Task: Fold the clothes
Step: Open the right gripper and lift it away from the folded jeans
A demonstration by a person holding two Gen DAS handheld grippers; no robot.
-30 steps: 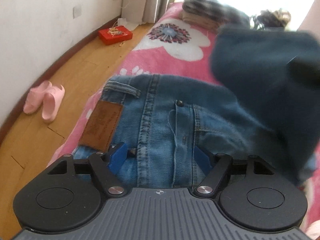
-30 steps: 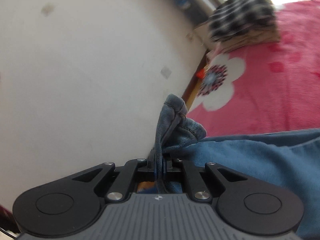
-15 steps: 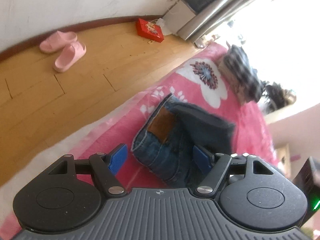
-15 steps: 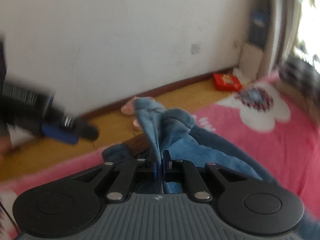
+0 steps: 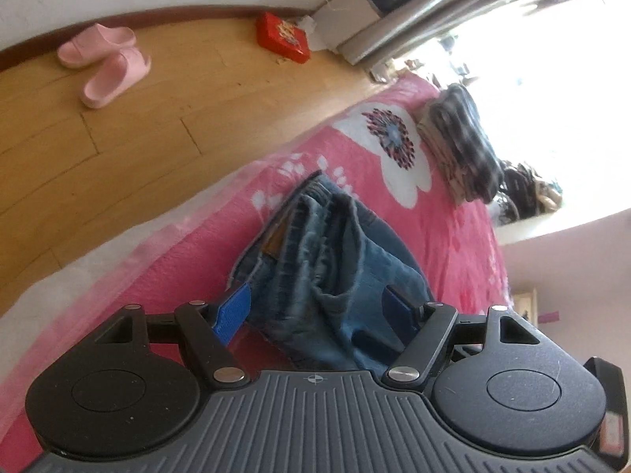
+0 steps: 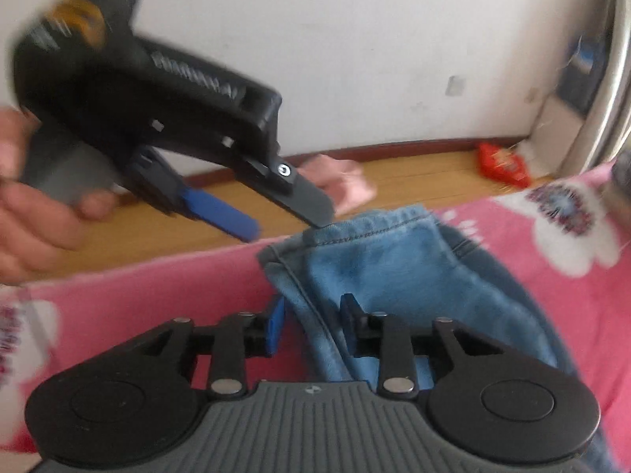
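Note:
Folded blue jeans [image 5: 327,260] lie on the pink flowered blanket [image 5: 445,244] near the bed's edge. My left gripper [image 5: 317,311] is open above them, its jaws spread on either side of the bundle. In the right wrist view the jeans [image 6: 394,272] lie with a hem edge between my right gripper's [image 6: 311,325] open jaws, which do not pinch it. The left gripper [image 6: 284,213] shows there too, open, hovering over the far hem, held by a hand.
A stack of folded clothes [image 5: 461,146] sits further along the bed. Wooden floor [image 5: 157,126] runs beside the bed, with pink slippers [image 5: 106,67] and a red box [image 5: 282,37] near the white wall. A dark heap [image 5: 528,189] lies past the stack.
My right gripper has opened and let go of the jeans leg, which now lies folded over the bundle. My left gripper has drawn back and up from the jeans.

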